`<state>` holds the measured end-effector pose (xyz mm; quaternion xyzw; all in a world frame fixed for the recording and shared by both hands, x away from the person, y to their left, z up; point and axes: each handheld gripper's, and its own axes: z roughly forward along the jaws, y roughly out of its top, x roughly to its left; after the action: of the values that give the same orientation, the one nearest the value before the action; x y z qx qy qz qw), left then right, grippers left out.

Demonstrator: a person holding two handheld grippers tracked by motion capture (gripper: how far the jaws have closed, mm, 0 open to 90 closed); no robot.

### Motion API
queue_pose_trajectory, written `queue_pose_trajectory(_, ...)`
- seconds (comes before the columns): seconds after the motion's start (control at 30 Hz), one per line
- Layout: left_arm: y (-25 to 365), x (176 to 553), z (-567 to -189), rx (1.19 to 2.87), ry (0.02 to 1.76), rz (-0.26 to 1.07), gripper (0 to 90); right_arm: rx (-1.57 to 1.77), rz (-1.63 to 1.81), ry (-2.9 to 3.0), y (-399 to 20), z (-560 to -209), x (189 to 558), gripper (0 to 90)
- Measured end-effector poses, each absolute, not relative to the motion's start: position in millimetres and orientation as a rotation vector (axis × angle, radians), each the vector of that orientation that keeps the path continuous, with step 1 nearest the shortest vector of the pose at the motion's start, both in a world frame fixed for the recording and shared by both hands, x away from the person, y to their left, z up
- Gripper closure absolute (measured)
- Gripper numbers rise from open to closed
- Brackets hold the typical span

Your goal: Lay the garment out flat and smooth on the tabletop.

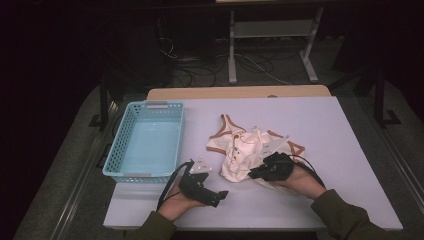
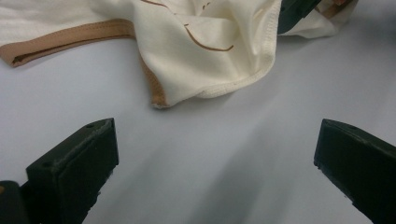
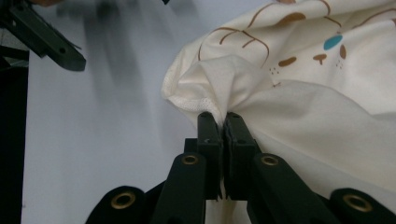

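Cream garment (image 1: 245,152), tan-trimmed, printed with brown lines and a small teal mark: lies crumpled on the pale surface (image 1: 325,130), right of centre, straps spread toward the far side.

Right tongs (image 1: 261,171): jaws pressed together, clamped on a pinched fold of the cream garment at its near hem; in the right gripper view (image 3: 223,122) the cloth bunches up just above the jaw tips and drapes away to the right.

Left tongs (image 1: 220,194): jaws wide apart, nothing between them, held low over bare surface just short of the garment's near edge; in the left gripper view (image 2: 215,154) the hem and a tan strap lie ahead, clear of both jaws.

Light blue plastic basket (image 1: 147,142): perforated walls, stands at the left part of the surface, well apart from the garment, just beyond the left hand.

Surroundings: dark floor with cables (image 1: 195,70) and a white metal frame (image 1: 272,37) behind the surface. Nothing lies between left tongs and garment.
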<state>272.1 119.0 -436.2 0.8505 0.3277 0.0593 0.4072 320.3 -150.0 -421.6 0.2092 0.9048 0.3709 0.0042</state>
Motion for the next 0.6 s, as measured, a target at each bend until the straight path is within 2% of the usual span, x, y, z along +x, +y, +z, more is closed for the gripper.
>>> queue_pose_trajectory(0.6,120,272,-435,2.144,0.821,0.149,0.0,0.567,1.201,2.825,-101,-419,340,85.5)
